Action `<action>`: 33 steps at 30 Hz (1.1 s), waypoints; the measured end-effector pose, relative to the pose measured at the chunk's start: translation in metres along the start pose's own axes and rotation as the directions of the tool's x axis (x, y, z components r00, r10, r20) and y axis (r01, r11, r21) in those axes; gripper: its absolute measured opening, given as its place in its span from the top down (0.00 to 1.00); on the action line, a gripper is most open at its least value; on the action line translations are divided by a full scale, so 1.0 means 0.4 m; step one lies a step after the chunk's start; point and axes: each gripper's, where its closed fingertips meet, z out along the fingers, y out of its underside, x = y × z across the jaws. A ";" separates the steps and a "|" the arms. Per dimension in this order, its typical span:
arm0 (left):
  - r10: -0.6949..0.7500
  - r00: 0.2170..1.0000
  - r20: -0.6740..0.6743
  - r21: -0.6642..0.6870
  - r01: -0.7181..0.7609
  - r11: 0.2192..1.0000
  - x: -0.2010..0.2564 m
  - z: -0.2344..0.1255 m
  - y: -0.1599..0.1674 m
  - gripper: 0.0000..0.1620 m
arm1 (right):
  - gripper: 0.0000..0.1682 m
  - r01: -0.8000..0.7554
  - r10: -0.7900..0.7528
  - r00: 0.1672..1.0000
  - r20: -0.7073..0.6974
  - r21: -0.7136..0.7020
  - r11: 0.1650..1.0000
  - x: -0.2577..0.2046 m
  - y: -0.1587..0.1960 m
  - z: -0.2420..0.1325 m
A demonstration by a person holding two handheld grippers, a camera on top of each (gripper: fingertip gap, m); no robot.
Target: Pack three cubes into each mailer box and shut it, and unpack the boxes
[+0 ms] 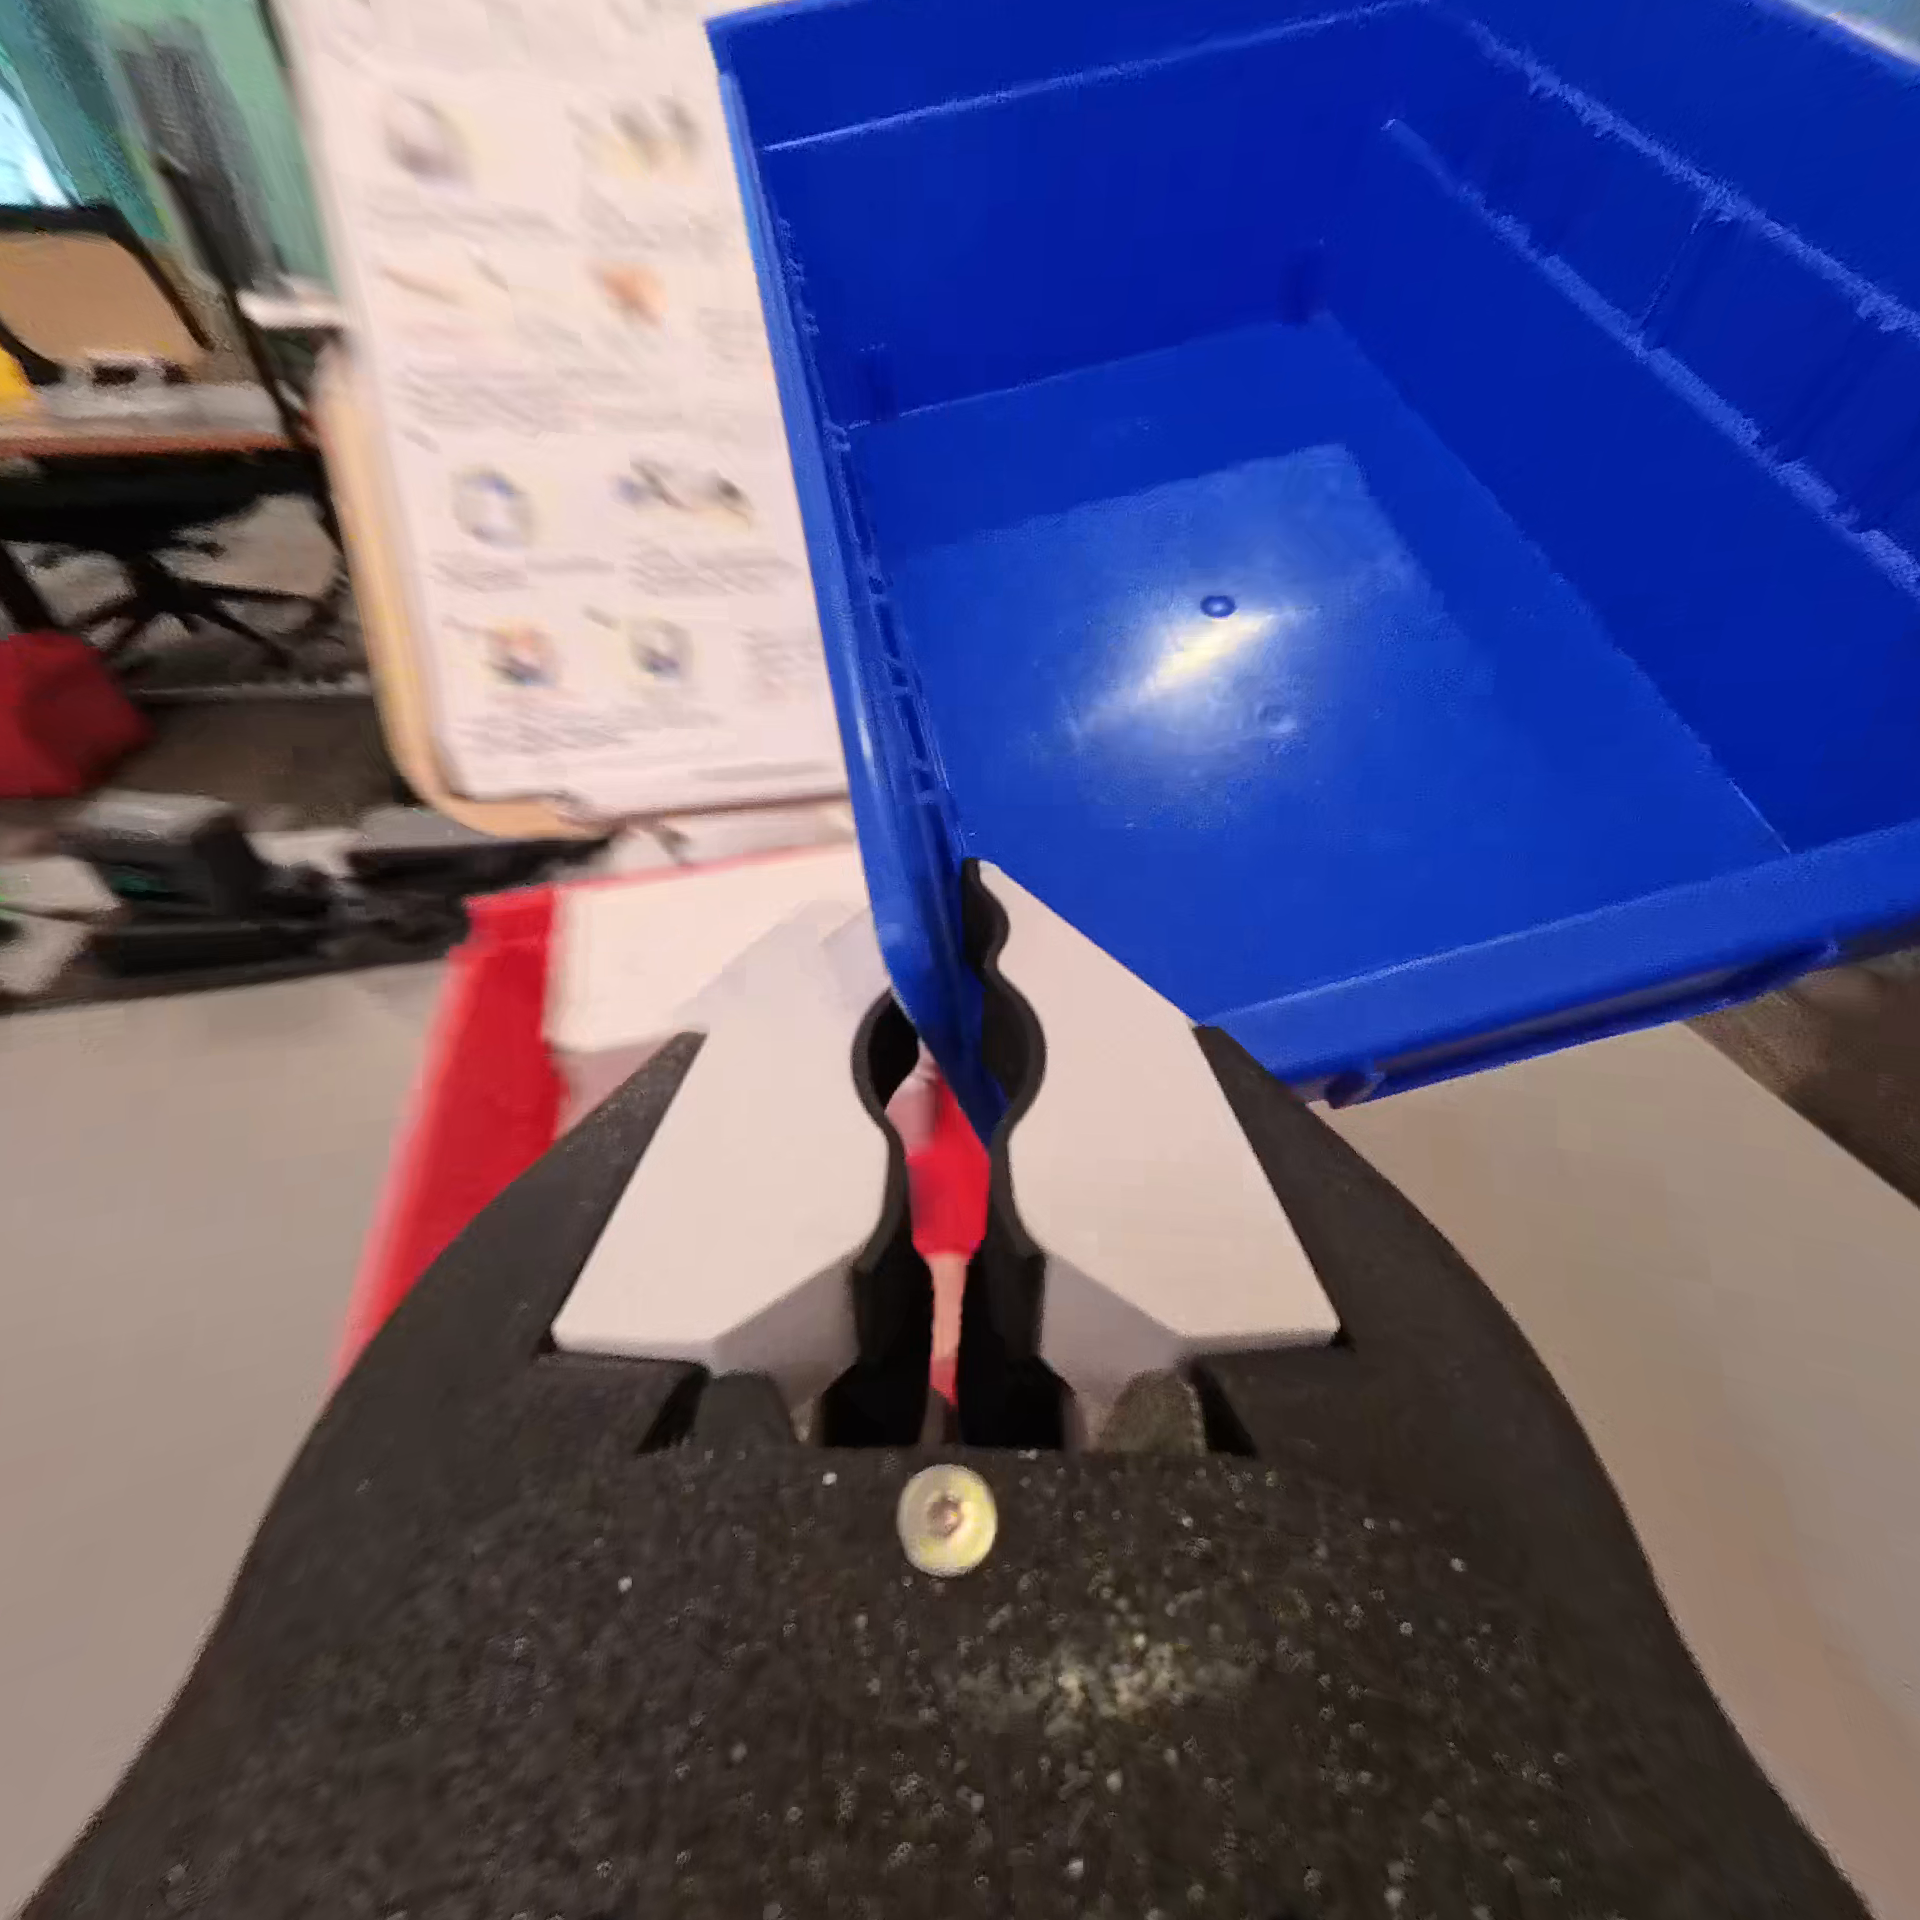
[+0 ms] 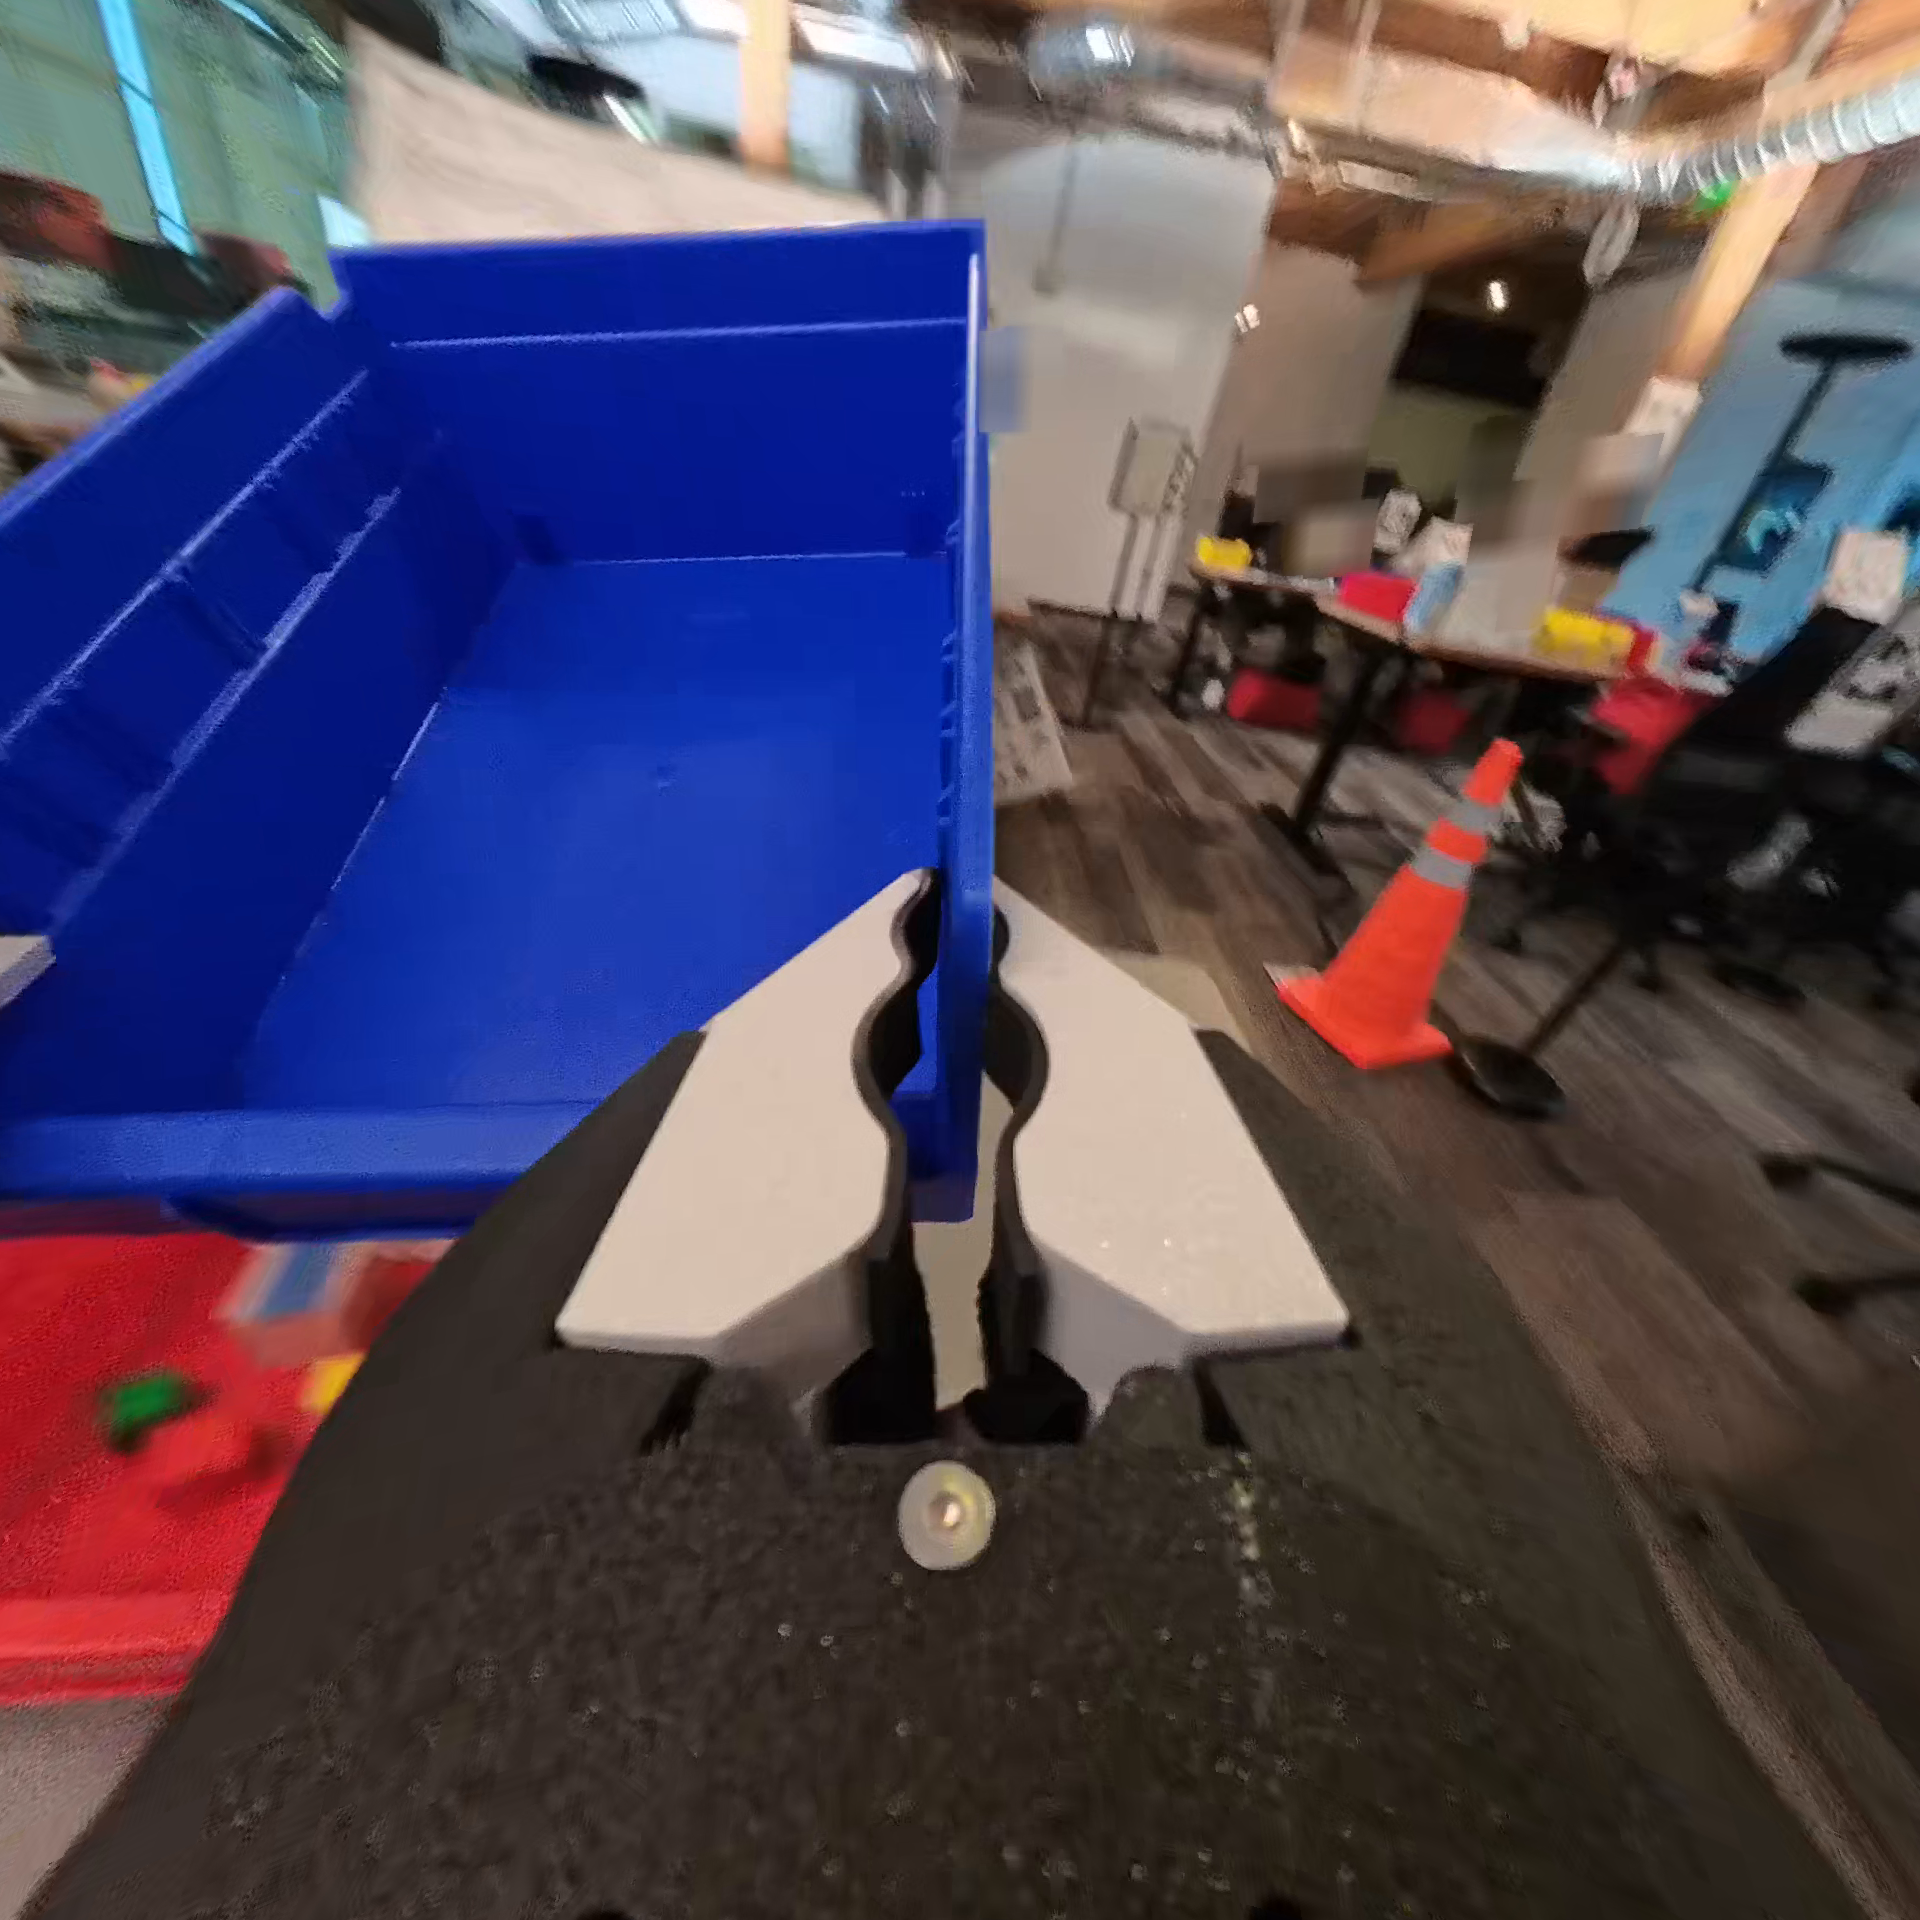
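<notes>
An empty blue plastic bin (image 1: 1299, 644) is held up in the air, tilted. My left gripper (image 1: 951, 987) is shut on the bin's left side wall. My right gripper (image 2: 961, 987) is shut on the same bin (image 2: 582, 790) by its right side wall. Below the bin lies a red tray or box (image 2: 94, 1538) holding small blurred pieces, one green (image 2: 145, 1405) and one yellow (image 2: 332, 1387). The same red thing (image 1: 488, 1060) shows under the bin in the left wrist view, with something white (image 1: 644, 966) on it. No mailer box is clearly seen.
A pale table top (image 1: 187, 1195) lies below. A white instruction board (image 1: 582, 436) stands behind it on the left. On the right, an orange traffic cone (image 2: 1403, 935) stands on a wooden floor (image 2: 1558, 1247), with desks (image 2: 1455, 644) and chairs beyond.
</notes>
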 end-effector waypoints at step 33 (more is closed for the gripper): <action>0.043 0.999 0.015 -0.263 -0.038 0.964 -0.330 -0.105 0.364 0.61 | 0.69 -0.078 0.128 0.964 0.233 -0.211 0.974 -0.063 0.326 0.002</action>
